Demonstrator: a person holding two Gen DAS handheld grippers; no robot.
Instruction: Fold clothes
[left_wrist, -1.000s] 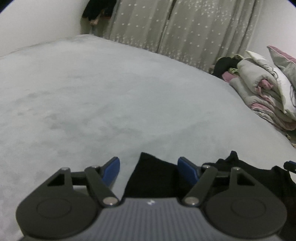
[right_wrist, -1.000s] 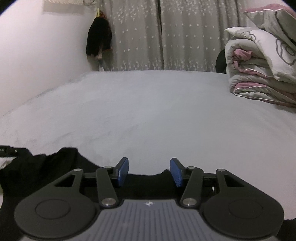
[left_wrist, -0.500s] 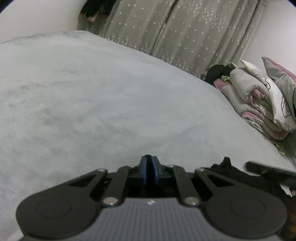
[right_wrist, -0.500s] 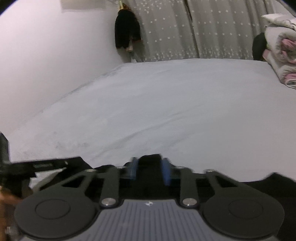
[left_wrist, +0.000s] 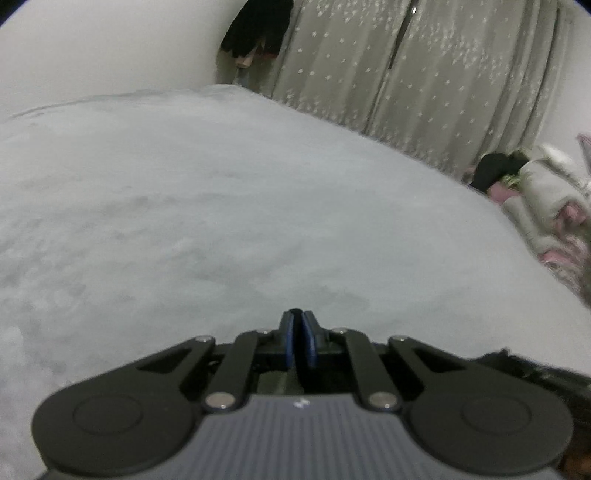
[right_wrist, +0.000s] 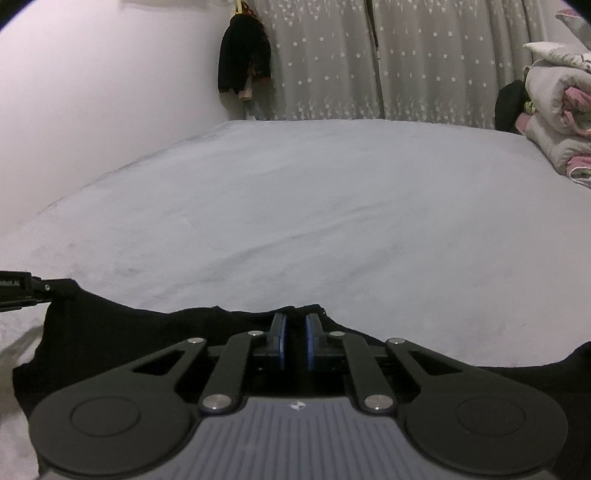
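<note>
**Both grippers pinched on the black garment's edge**

Clenched on cloth, both sets of jaws are as near together as they go. My left gripper (left_wrist: 299, 317) has its blue pads almost meeting, with a dark sliver of fabric peeking out at the tips. My right gripper (right_wrist: 295, 319) is clamped on a bunched fold of the black garment (right_wrist: 110, 332), which lies along the near edge of the grey bed (right_wrist: 314, 206); the left gripper also shows at the far left of the right wrist view, at the garment's corner.

I judge the step to be lifting this edge and carrying it over. To do it well, I would raise both hands together, keep the edge taut between them, and lay it down square, clear of the folded bedding (right_wrist: 554, 110) at the right.
</note>
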